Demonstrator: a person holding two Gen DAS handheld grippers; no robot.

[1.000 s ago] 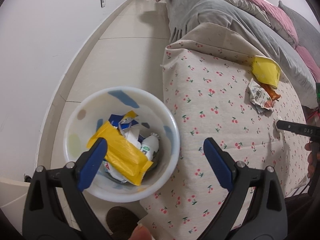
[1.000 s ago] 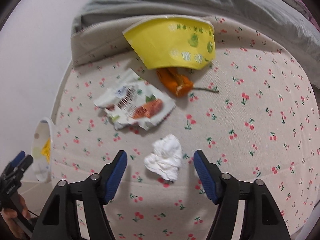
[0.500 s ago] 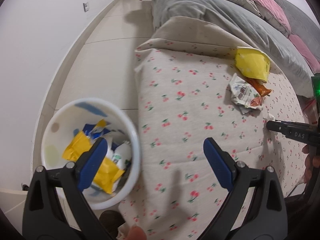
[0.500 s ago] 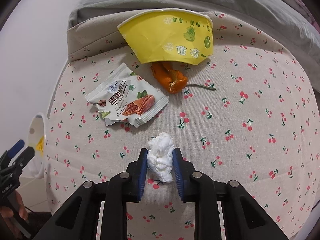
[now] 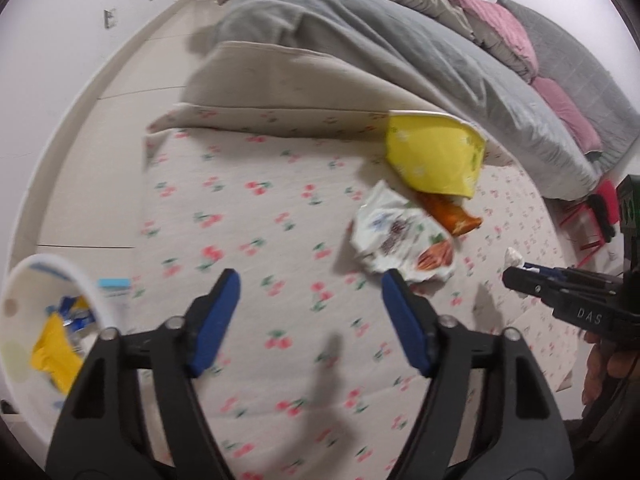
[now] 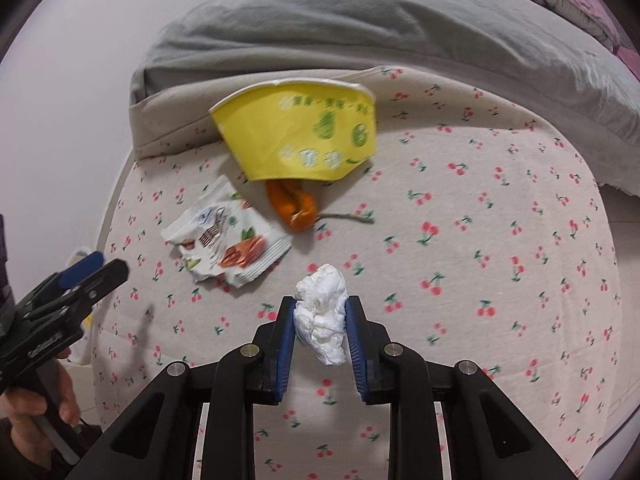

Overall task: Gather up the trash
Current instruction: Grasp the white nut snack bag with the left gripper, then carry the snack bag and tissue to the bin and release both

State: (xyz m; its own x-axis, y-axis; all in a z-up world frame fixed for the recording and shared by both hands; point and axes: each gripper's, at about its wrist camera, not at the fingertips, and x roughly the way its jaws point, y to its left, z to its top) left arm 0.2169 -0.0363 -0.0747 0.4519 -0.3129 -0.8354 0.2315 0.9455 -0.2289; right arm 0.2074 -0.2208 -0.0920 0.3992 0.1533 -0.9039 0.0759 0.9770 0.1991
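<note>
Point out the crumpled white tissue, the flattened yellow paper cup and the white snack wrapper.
Crumpled white tissue (image 6: 320, 316): right wrist view, its middle.
Flattened yellow paper cup (image 6: 296, 136): right wrist view, printed side.
White snack wrapper (image 5: 400, 240): left wrist view, its centre.

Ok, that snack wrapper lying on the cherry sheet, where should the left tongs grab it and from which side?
Best guess: take the snack wrapper by its crumpled, raised near edge, coming down from above with the left tongs. It lies mostly flat, so the puckered edge gives the pads something to pinch.

You can read only "DAS" in white letters on the right gripper (image 5: 516, 278); other print stays illegible.
</note>
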